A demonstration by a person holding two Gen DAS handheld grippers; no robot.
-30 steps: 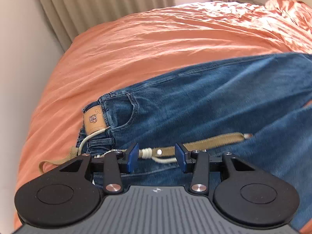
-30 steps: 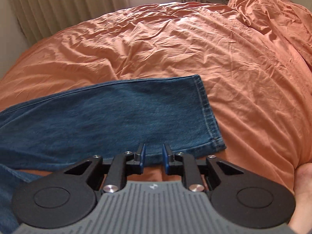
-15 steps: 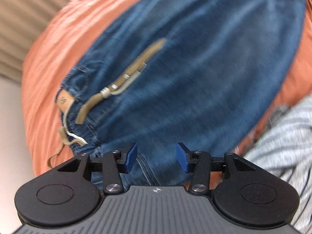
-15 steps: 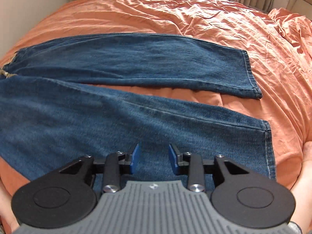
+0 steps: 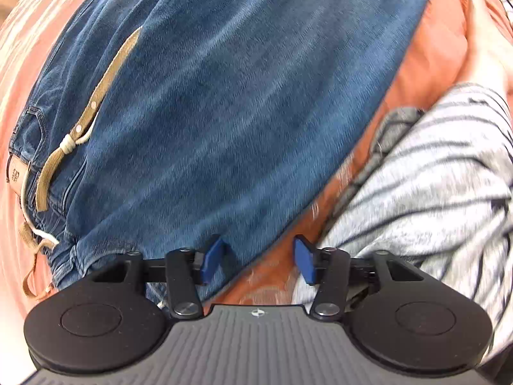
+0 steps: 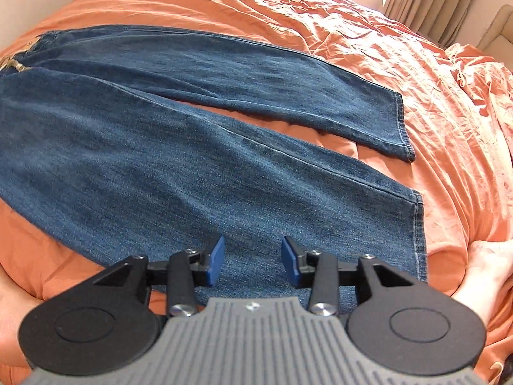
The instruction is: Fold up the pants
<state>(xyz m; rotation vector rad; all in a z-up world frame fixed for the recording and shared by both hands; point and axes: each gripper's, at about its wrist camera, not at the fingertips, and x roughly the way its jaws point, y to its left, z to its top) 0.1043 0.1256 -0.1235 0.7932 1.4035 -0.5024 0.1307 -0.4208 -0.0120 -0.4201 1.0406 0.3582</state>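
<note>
Currently: blue denim jeans [image 6: 192, 147] spread flat on rumpled orange bedsheet [image 6: 368, 32], legs apart; tan webbing belt [image 5: 105, 80] at waistband. Left gripper [image 5: 258, 261] jaws apart over jeans' edge, empty. Right gripper [image 6: 251, 261] jaws just opened, above near leg, gripping nothing.

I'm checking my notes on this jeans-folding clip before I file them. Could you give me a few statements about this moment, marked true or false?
1. The jeans lie spread on an orange bed cover. True.
2. The two legs are stacked one on the other. False: they lie side by side, splayed apart, with cover showing between them.
3. The right claw is clamped on a hem. False: its jaws have just been opening and stand open above the near leg, gripping nothing.
4. A tan belt lies across the denim near the waistband. True.
5. The left claw is open over the near edge of the jeans. True.
</note>
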